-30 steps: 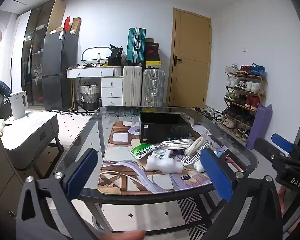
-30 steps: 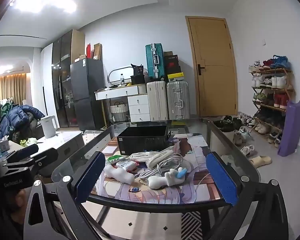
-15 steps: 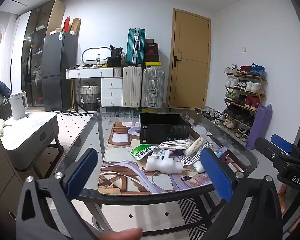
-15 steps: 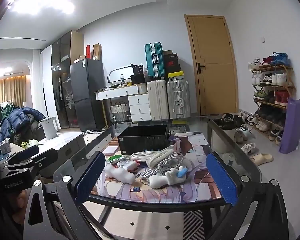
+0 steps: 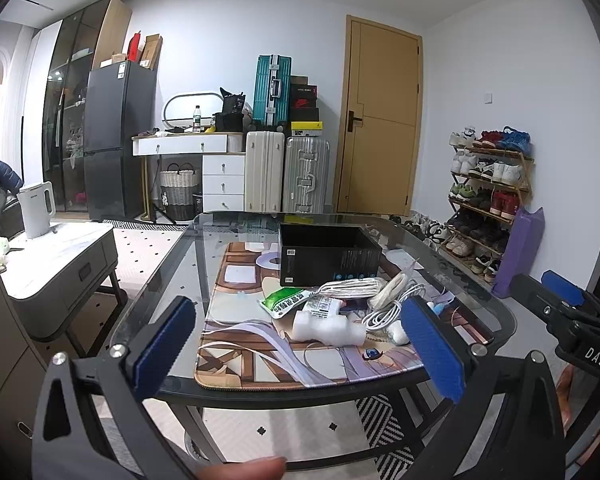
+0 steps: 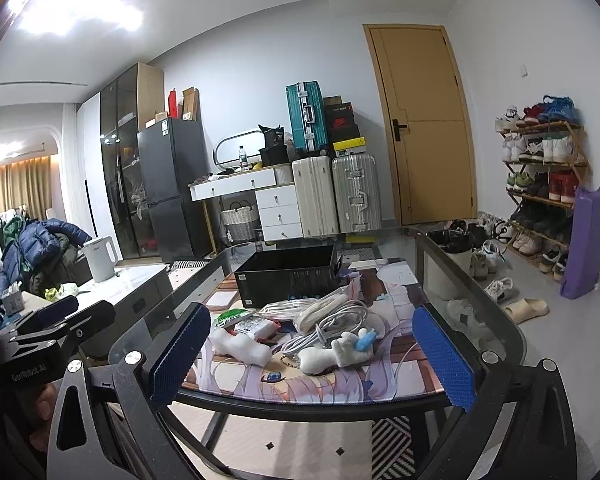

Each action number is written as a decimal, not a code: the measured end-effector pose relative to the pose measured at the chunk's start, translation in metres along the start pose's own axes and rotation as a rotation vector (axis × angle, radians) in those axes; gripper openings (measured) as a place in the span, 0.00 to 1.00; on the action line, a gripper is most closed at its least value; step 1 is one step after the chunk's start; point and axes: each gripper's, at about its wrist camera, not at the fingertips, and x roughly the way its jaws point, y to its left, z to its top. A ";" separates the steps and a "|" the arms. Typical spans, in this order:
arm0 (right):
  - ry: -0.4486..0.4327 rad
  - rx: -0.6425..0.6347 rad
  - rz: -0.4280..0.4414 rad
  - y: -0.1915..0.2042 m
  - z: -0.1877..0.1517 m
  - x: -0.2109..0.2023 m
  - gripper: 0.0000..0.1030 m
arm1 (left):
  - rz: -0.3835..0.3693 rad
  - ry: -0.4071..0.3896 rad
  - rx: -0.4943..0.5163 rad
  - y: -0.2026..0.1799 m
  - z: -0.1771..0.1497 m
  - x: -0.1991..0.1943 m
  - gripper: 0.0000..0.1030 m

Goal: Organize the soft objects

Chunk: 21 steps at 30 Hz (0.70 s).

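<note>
A pile of soft things lies on a printed desk mat (image 5: 260, 356) on a glass table (image 5: 172, 280): a white foam piece (image 5: 326, 326) (image 6: 240, 346), a green packet (image 5: 286, 300), coiled white cables (image 5: 392, 304) (image 6: 328, 326), a white plush with a blue bit (image 6: 336, 354). An open black box (image 5: 328, 254) (image 6: 288, 276) stands behind the pile. My left gripper (image 5: 296, 350) is open and empty, short of the table's near edge. My right gripper (image 6: 310, 354) is open and empty, also short of the edge.
A white side cabinet with a kettle (image 5: 38, 210) stands left of the table. Suitcases (image 5: 286, 178), a drawer unit and a fridge line the back wall. A shoe rack (image 5: 488, 196) and a purple bag (image 5: 518, 252) stand on the right, with shoes on the floor.
Both grippers have barely moved; the views shift only slightly. Nothing on the table has moved.
</note>
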 end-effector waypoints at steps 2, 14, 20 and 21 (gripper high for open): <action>0.005 0.012 0.000 -0.003 0.002 0.000 1.00 | 0.000 0.003 0.003 -0.001 0.000 0.001 1.00; 0.009 0.030 0.004 -0.006 0.004 -0.001 1.00 | -0.001 0.004 0.005 -0.002 0.000 0.000 1.00; 0.010 0.036 0.005 -0.007 0.005 -0.001 1.00 | -0.008 0.005 -0.003 -0.002 0.001 0.001 1.00; 0.010 0.036 0.005 -0.006 0.005 -0.001 1.00 | -0.007 0.005 -0.004 -0.003 0.001 0.001 1.00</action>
